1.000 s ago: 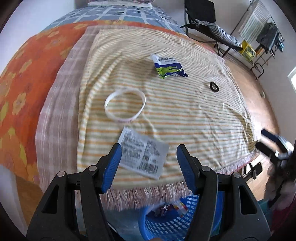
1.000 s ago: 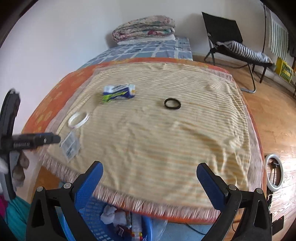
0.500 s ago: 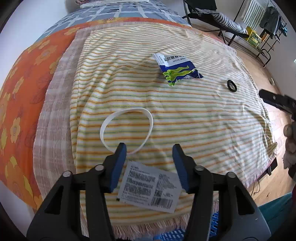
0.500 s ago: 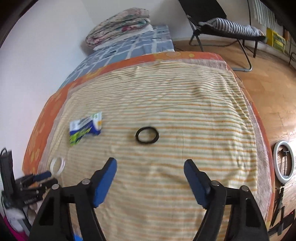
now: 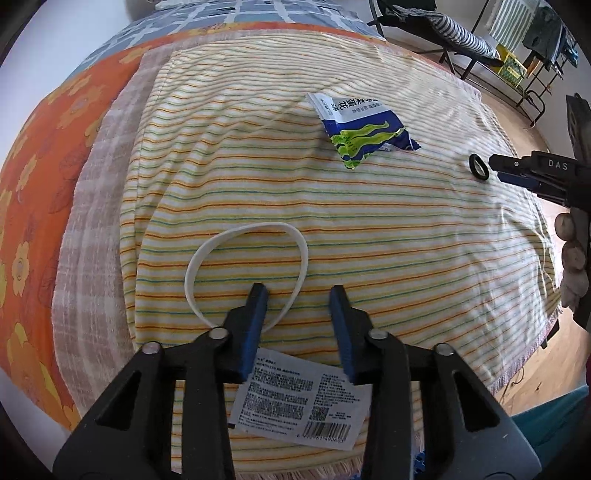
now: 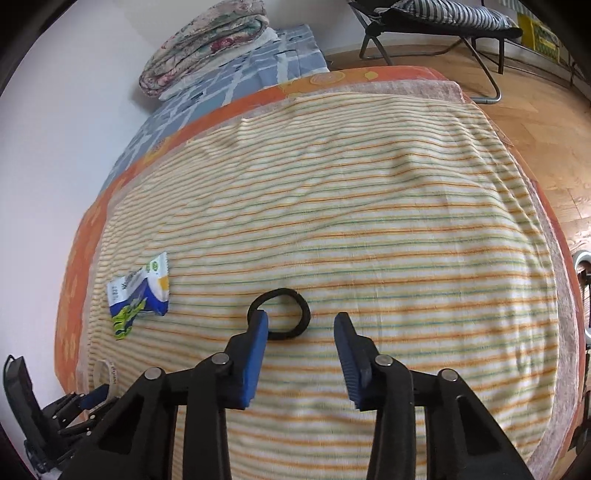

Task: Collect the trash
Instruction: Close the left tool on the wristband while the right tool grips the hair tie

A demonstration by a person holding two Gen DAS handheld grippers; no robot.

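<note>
On the striped blanket lie a white ring band, a white printed label packet, a blue-green snack wrapper and a black hair tie. My left gripper is open, its left finger inside the white ring's near edge, the label beneath its jaws. My right gripper is open just before the black hair tie, its left finger over the tie's left side. The wrapper lies to its left. The right gripper also shows in the left wrist view.
The bed has an orange flowered sheet and a blue checked cover with folded quilts at the far end. A folding chair stands on the wooden floor. A ring light lies at the right.
Both grippers have moved forward over the bed. The left one passed the label and reached the white ring. The right one closed in on the black hair tie. The blue basket left view.
</note>
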